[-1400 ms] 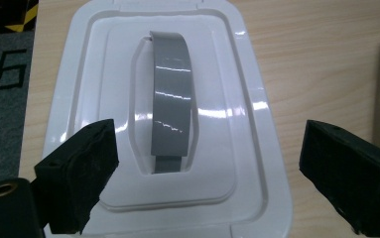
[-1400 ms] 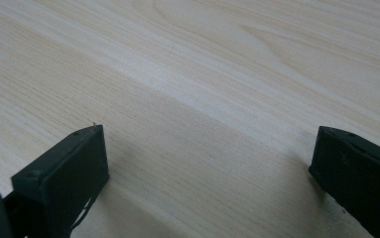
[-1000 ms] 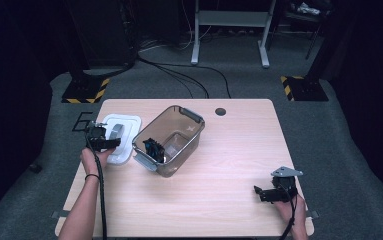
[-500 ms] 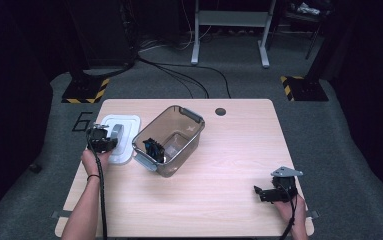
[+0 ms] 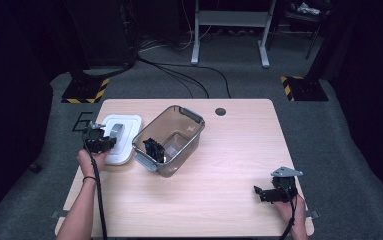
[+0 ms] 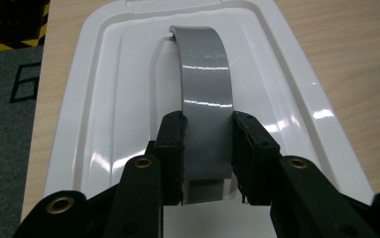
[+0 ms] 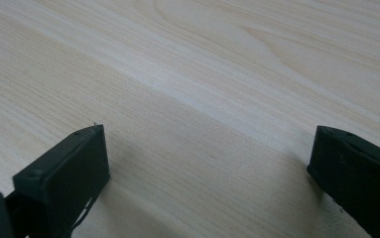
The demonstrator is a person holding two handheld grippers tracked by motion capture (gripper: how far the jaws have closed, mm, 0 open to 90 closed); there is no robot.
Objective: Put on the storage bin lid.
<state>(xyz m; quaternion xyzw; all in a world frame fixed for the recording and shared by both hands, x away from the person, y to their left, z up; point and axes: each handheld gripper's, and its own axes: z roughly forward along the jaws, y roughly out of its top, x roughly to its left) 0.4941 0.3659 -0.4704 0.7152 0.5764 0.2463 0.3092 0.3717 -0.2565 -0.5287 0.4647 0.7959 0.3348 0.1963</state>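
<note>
The flat white plastic lid [image 6: 103, 124] with rounded corners lies face up on the pale wooden table [image 5: 229, 200], just beside the clear smoky plastic bin [image 5: 171, 142]. Its glossy grey arched handle [image 6: 205, 106] stands raised along the lid's middle.

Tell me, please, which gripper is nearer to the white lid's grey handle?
Left. The left gripper is clamped on the grey handle of the white lid; the right gripper rests far off, near the table's opposite front corner.
</note>
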